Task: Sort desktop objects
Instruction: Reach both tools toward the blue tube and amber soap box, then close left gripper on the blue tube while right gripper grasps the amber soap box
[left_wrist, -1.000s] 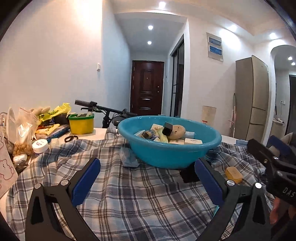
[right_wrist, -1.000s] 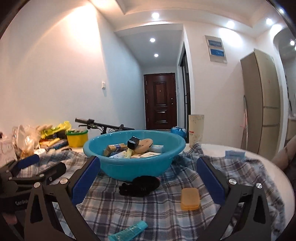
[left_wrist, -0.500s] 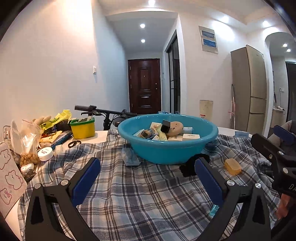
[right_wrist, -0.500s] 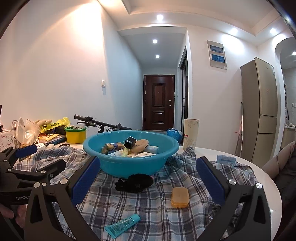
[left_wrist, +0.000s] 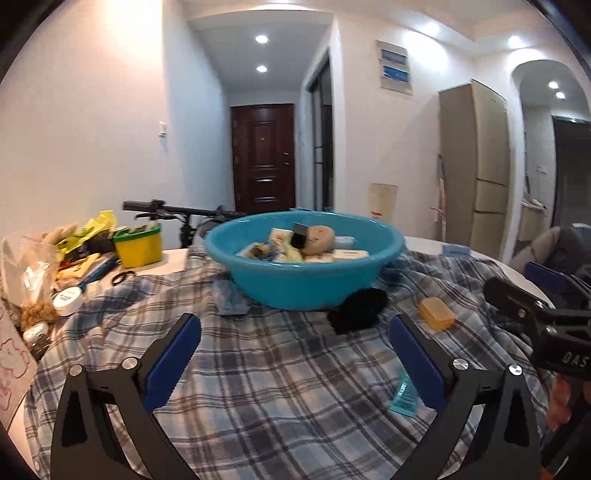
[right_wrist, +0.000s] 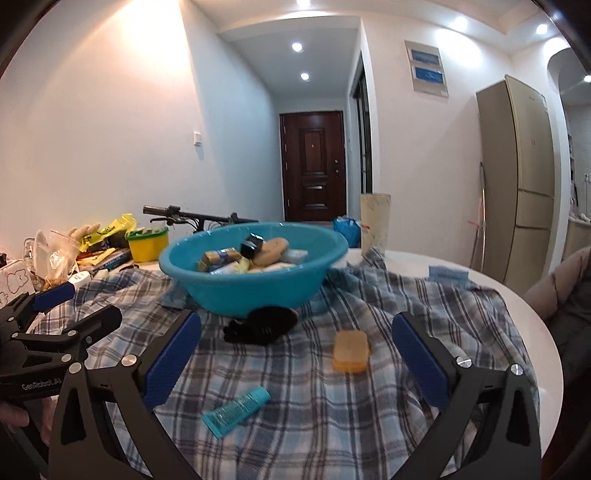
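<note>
Both tools backed off, basin (right_wrist: 255, 291) farther

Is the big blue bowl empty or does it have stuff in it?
It has stuff in it. The blue bowl holds a pile of small boxes and packets that reaches up near its rim.

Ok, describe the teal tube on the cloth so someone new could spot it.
Start at the blue basin on the plaid cloth. Nearer the camera than the black bundle and orange soap bar lies the teal tube, flat and slanted. It alone is long, slim and teal with a crimped end.
</note>
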